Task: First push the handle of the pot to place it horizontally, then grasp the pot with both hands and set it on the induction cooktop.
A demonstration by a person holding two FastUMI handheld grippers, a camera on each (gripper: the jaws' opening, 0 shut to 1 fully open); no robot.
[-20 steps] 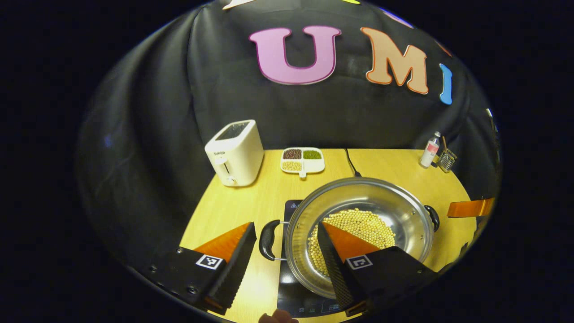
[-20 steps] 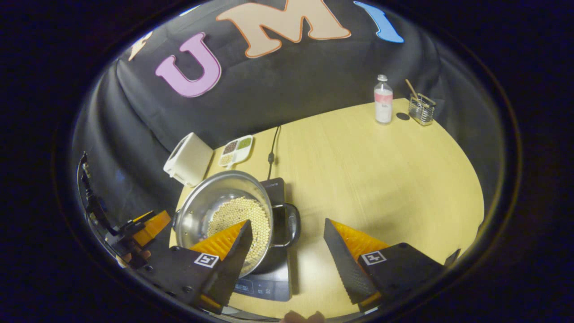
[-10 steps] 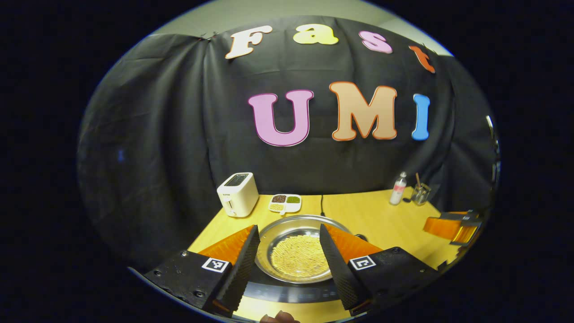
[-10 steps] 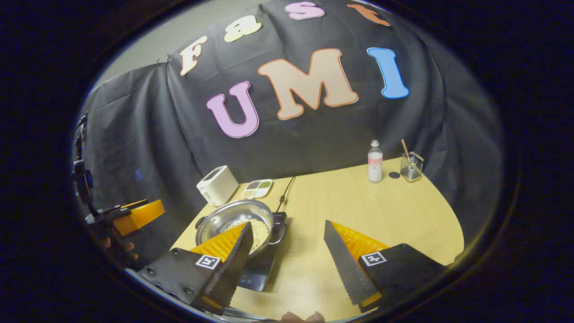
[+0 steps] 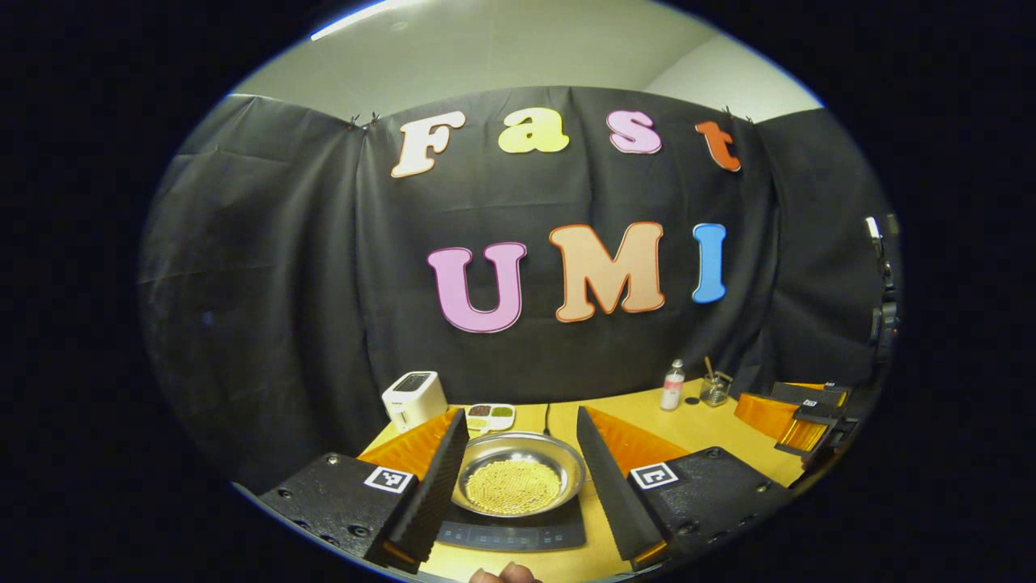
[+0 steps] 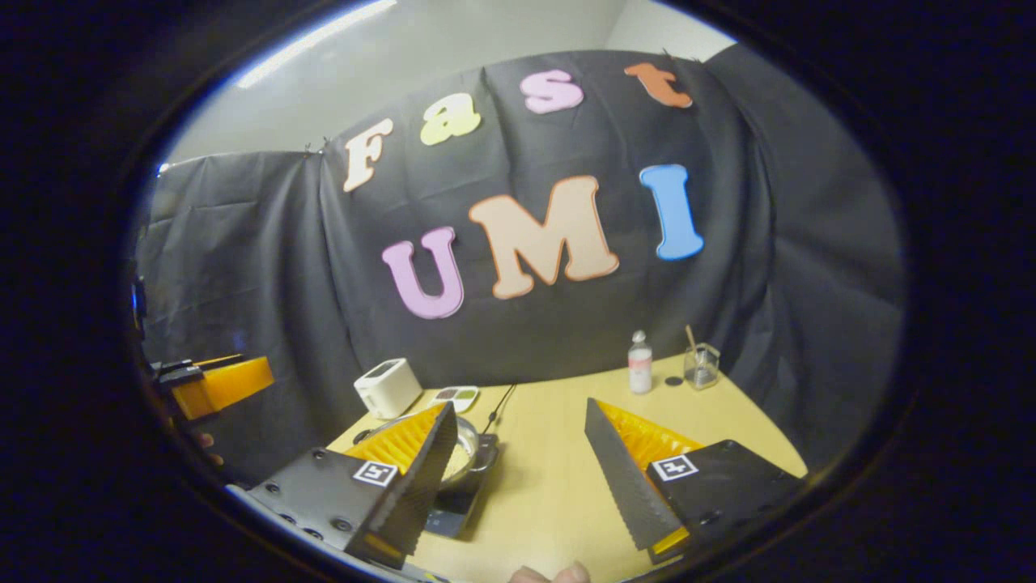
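The steel pot (image 5: 518, 484) holds yellow beans and sits on the black induction cooktop (image 5: 510, 534) at the table's near edge. My left gripper (image 5: 521, 414) is open and well back from the pot, which appears between its fingers; the fingers hide the pot's side handles. In the right gripper view the pot (image 6: 469, 449) and cooktop (image 6: 453, 506) lie low on the left, partly behind a finger. My right gripper (image 6: 520, 405) is open over bare table, holding nothing. The other gripper (image 6: 214, 385) hangs at the far left, and the right one (image 5: 797, 413) shows at the far right of the left gripper view.
A white toaster (image 5: 413, 399) and a divided dish of beans (image 5: 490, 416) stand at the back left of the yellow table (image 6: 566, 478). A black cable (image 5: 546, 417) runs back from the cooktop. A small bottle (image 5: 672, 386) and a wire holder (image 5: 715, 390) stand at the back right.
Both grippers have drawn back and up from the pot, staying open, so the pot looks smaller and more wall shows. The pot stays on the cooktop.
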